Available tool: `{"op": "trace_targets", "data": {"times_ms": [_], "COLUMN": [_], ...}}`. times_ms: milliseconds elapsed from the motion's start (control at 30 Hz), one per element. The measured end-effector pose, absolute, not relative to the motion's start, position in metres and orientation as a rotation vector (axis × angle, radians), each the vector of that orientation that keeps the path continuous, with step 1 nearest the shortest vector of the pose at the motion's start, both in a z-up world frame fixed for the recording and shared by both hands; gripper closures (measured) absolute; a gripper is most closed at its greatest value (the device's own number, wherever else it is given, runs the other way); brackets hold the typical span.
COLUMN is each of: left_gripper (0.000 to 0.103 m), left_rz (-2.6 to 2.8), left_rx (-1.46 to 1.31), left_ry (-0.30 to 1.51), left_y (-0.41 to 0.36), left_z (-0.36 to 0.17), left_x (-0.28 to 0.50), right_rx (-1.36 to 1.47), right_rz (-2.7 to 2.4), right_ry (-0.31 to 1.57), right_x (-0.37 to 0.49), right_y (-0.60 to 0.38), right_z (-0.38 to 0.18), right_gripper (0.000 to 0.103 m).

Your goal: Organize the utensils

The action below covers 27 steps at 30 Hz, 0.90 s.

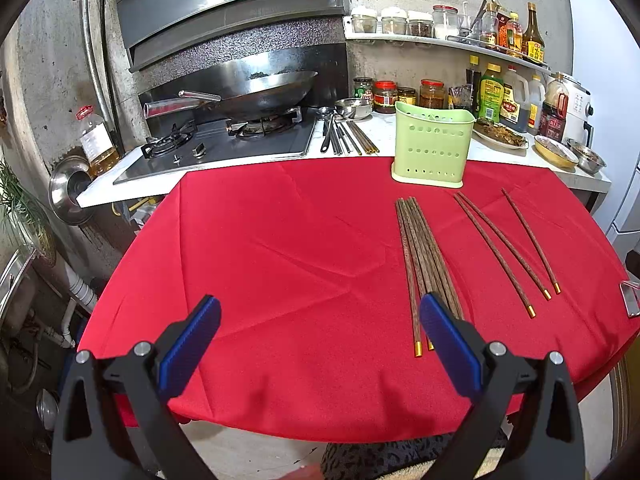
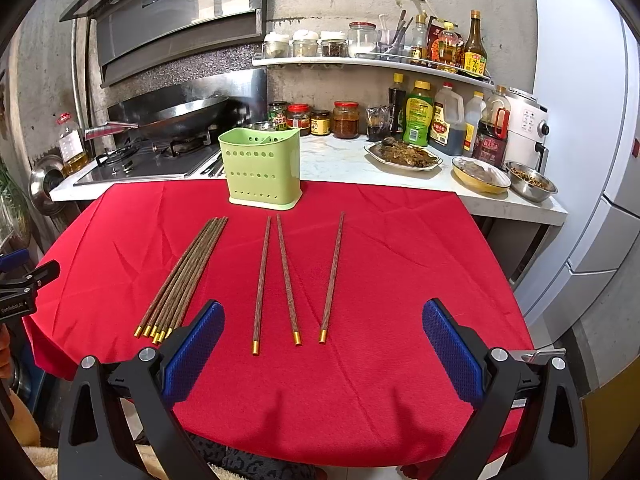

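Note:
A bundle of several brown chopsticks (image 1: 424, 256) with gold tips lies on the red tablecloth (image 1: 280, 248); it also shows in the right wrist view (image 2: 186, 276). Three single chopsticks (image 2: 286, 280) lie spread to its right, seen also in the left wrist view (image 1: 508, 244). A light green perforated utensil holder (image 1: 432, 142) stands upright at the table's far edge, also in the right wrist view (image 2: 262, 166). My left gripper (image 1: 320, 344) is open and empty over the near edge, left of the bundle. My right gripper (image 2: 323, 350) is open and empty just before the single chopsticks' gold tips.
Behind the table runs a white counter (image 2: 336, 160) with a gas stove and wok (image 1: 260, 92), metal utensils (image 1: 344, 136), jars, sauce bottles and food dishes (image 2: 404, 156). A white fridge (image 2: 592, 140) stands at the right. The left gripper's body (image 2: 24, 288) shows at the table's left edge.

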<state>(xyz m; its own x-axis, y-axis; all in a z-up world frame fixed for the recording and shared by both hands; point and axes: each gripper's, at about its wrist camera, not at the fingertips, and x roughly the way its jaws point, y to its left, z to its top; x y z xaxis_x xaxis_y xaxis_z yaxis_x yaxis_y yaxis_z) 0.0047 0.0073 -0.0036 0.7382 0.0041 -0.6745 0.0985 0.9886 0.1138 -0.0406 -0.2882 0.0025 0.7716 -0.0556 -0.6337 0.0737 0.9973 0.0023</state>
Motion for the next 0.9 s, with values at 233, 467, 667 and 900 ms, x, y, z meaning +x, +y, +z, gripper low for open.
{"op": "trace_targets", "data": {"times_ms": [233,467,667,900], "left_gripper": [0.006,0.006,0.006,0.006], "left_rz": [-0.052,-0.053,-0.053,-0.051], "left_rx": [0.147,0.147,0.147,0.142], "left_ry": [0.739,0.739,0.739,0.744], "left_y": [0.0073,0.0071,0.0072,0.0100], "left_z": [-0.0037,-0.0036,-0.0036,-0.0034], "left_x": [0.0046,0.0046,0.0046,0.0061], "right_rx": [0.027,0.026,0.028,0.029], "right_rz": [-0.071,-0.069,-0.072,-0.072], "right_ry": [0.686,0.687,0.687,0.691], "right_x": [-0.0410,-0.0404,-0.0411,-0.0417], "right_y": [-0.2885,-0.2879,-0.2904,-0.2934], "right_z": [0.0025,0.0024,0.0028,0.0029], "right_gripper": [0.006,0.006,0.006,0.006]}}
